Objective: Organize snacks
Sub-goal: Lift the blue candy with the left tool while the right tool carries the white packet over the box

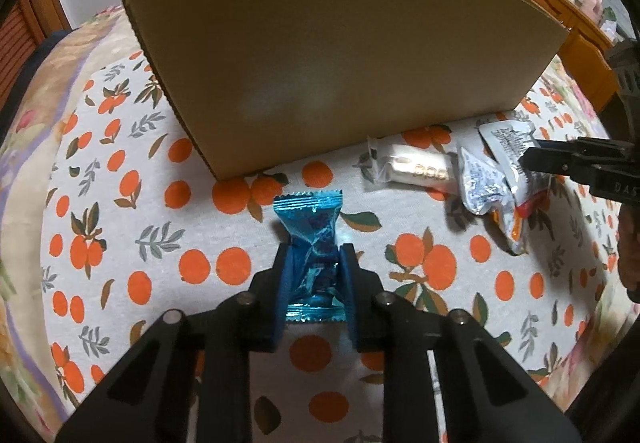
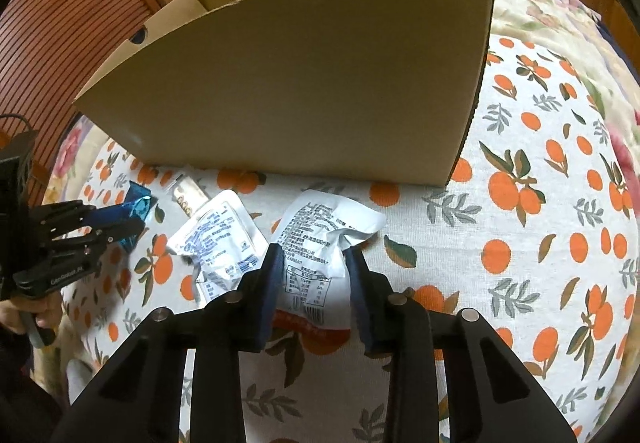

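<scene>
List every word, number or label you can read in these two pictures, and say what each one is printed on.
"DAS", cut off at the frame edge: on the right gripper.
"GenRobot.AI", roughly, small: on the left gripper.
White packet: dense print and a nutrition table, too small to read.
Silver pouch: blue print, too small.
Clear-wrapped bar: gold marks, blurred.
Blue wrapper, box: no text visible.
</scene>
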Motion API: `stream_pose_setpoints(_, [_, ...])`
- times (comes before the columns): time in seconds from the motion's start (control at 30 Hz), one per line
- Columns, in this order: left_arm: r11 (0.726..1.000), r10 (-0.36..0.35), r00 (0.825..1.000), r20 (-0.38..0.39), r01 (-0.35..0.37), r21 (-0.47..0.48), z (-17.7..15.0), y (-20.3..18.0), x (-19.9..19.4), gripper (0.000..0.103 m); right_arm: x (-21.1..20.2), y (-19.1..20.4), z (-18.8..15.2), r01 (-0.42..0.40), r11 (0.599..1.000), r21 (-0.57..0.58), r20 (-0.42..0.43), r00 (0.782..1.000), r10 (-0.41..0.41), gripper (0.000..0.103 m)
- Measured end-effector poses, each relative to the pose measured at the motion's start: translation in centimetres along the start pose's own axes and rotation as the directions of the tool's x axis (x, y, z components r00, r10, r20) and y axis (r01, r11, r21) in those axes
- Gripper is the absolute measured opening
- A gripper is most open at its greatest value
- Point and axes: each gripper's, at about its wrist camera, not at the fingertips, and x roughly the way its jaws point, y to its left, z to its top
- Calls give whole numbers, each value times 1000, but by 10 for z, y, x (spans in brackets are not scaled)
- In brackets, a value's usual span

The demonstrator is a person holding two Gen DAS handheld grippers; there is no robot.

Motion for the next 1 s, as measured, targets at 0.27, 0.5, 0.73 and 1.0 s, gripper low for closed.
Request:
stream_pose_setpoints(0.27, [1000, -3, 1000, -5, 3, 16, 0, -6, -1, 20, -5, -1, 2, -28, 1000, 11, 6, 1000, 28, 19])
stream_pose_setpoints(0.5, [1000, -9, 1000, -4, 9, 3, 0, -2, -3, 20, -16, 1, 4, -45, 999, 0, 24, 999, 45, 14])
stream_pose_setpoints(0.73, [1000, -22, 1000, 11, 21, 19, 0, -7, -12, 20, -18, 7, 3, -32, 999, -22, 24, 999, 33, 13])
stream_pose_setpoints(1.0, [999, -20, 1000, 9, 20, 30, 0, -6, -15, 20, -15, 7, 3, -21, 999, -26, 22, 1000, 22, 14])
